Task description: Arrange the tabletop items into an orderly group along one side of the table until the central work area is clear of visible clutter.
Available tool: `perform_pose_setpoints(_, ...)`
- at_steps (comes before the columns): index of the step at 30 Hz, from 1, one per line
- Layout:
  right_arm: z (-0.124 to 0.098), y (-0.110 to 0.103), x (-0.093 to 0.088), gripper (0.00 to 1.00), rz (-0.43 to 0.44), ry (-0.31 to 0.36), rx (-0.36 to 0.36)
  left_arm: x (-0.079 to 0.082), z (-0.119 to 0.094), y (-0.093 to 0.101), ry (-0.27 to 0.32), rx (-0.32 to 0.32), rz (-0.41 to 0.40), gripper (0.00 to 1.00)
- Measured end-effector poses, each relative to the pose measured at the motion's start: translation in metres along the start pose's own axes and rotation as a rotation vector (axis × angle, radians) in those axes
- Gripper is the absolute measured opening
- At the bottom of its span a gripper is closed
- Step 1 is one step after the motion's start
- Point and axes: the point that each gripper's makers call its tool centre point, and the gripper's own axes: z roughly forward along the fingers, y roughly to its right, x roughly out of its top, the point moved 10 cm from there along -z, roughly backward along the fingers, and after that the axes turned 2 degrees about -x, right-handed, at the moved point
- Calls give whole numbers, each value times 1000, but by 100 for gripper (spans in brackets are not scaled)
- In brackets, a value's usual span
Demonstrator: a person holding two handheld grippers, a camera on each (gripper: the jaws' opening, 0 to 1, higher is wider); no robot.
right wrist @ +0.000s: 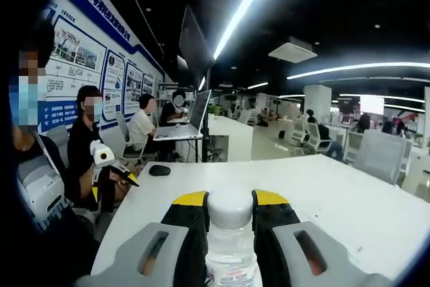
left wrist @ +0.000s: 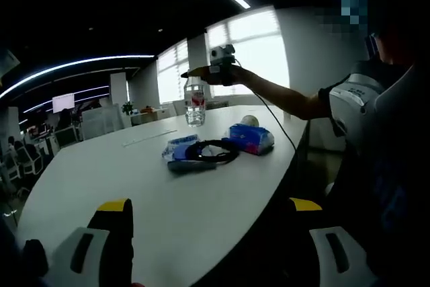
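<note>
The water bottle (right wrist: 230,233) is clear plastic with a white screw cap and a red-and-white label; in the left gripper view it (left wrist: 195,102) stands upright on the far part of the white bench (left wrist: 134,179). The right gripper (right wrist: 230,208) has its yellow-tipped fingers (right wrist: 190,201) closed against the bottle's neck, just under the cap. In the left gripper view that same gripper (left wrist: 201,73) reaches in over the bottle top from a person's outstretched arm (left wrist: 282,99).

Nearer on the bench lies a loose cluster: a blue soft pack (left wrist: 250,139) with a crinkly wrapper, a coiled black cable (left wrist: 215,151), and a smaller pale-blue packet (left wrist: 179,149) touching the cable. A round pale object (left wrist: 250,121) sits just behind the blue pack; what it is I cannot tell.

The left gripper (left wrist: 205,210) hovers over the near bench edge, its fingers (left wrist: 114,208) spread wide with nothing between them.

In the right gripper view a dark computer mouse (right wrist: 159,170) rests on the smooth bench top, and an open laptop (right wrist: 188,122) stands farther back.
</note>
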Motion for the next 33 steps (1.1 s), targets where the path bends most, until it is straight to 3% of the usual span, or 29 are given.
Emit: perform_pose_setpoints(33, 89, -6, -2, 21, 8, 17, 85, 1, -6, 3, 2, 24, 4, 93)
